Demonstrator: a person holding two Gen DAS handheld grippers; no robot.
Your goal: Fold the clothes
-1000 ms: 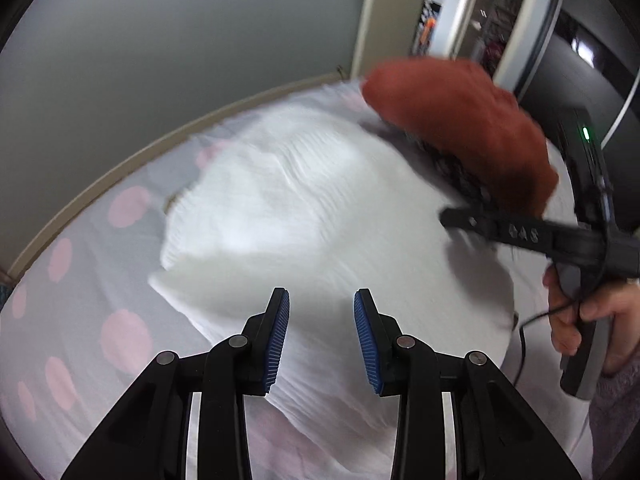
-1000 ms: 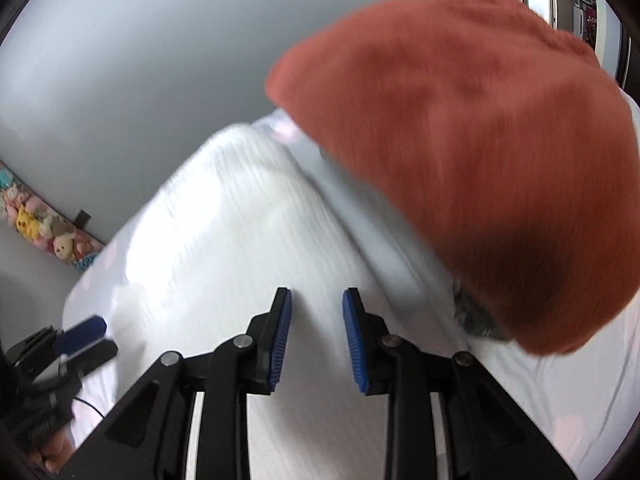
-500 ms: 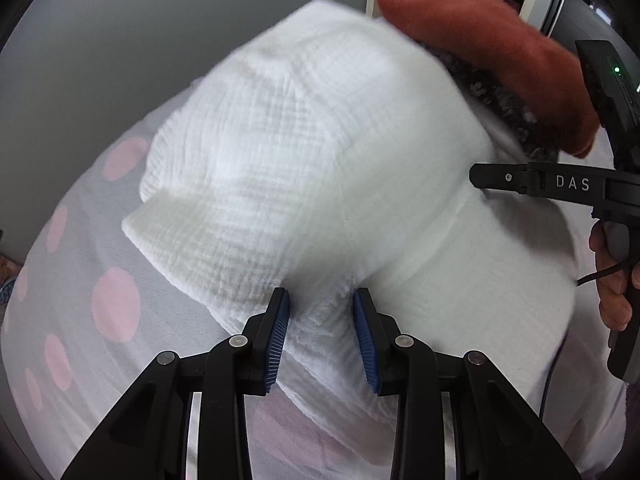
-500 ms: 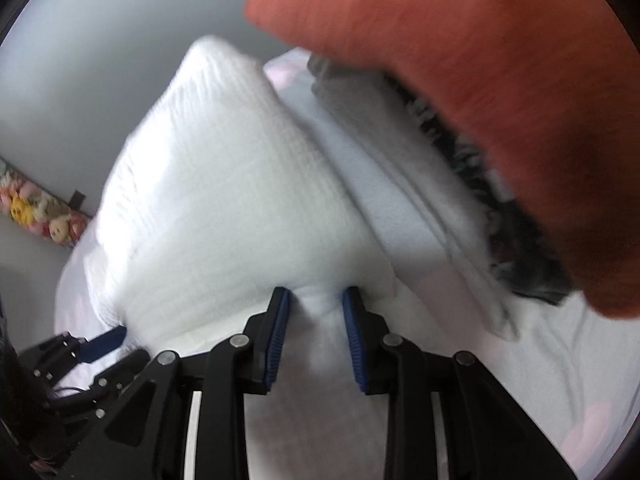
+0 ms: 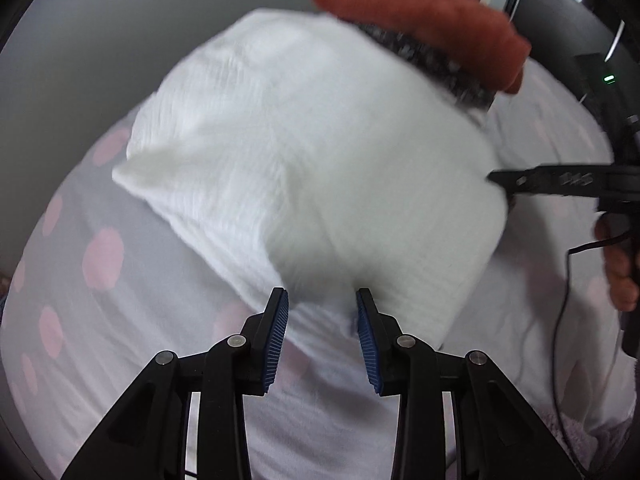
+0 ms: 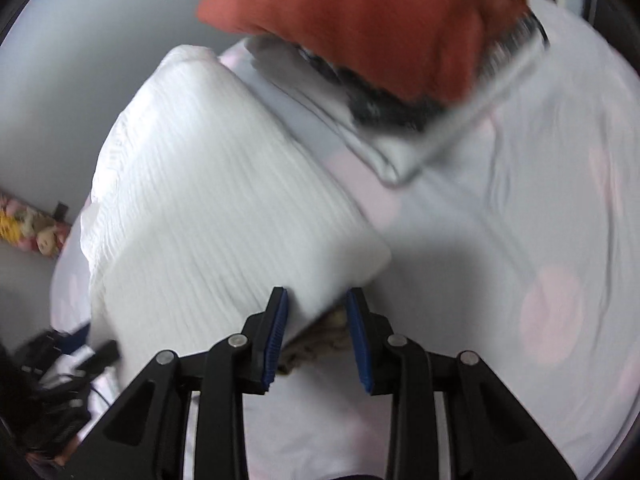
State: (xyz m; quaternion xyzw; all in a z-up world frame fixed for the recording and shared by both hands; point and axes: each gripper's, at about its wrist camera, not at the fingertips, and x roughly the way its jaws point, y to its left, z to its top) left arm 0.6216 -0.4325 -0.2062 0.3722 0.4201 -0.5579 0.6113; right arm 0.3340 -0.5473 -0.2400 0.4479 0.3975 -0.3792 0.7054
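Observation:
A folded white crinkled cloth (image 5: 312, 168) lies on the pale bedsheet (image 5: 100, 320) with pink dots. My left gripper (image 5: 322, 304) points down at its near edge; the edge sits between the jaws, and the pads do not squeeze it. My right gripper (image 6: 316, 306) is at the cloth's (image 6: 224, 208) near right corner. Its jaws are opening, with the corner between them, loose, and a tan fabric (image 6: 316, 340) showing underneath. The right gripper's fingers (image 5: 540, 179) show at the cloth's right side in the left wrist view. Both views are blurred.
Behind the white cloth stands a stack of folded clothes topped by a rust-orange one (image 5: 420, 28), over dark speckled and pale grey layers (image 6: 380, 132). A person's hand (image 5: 620, 268) holds the right tool. Stuffed toys (image 6: 24, 228) line the grey wall at far left.
Both grippers came down and forward to the white cloth's near edge, which now sits between their fingers. The right jaws stand slightly wider than before.

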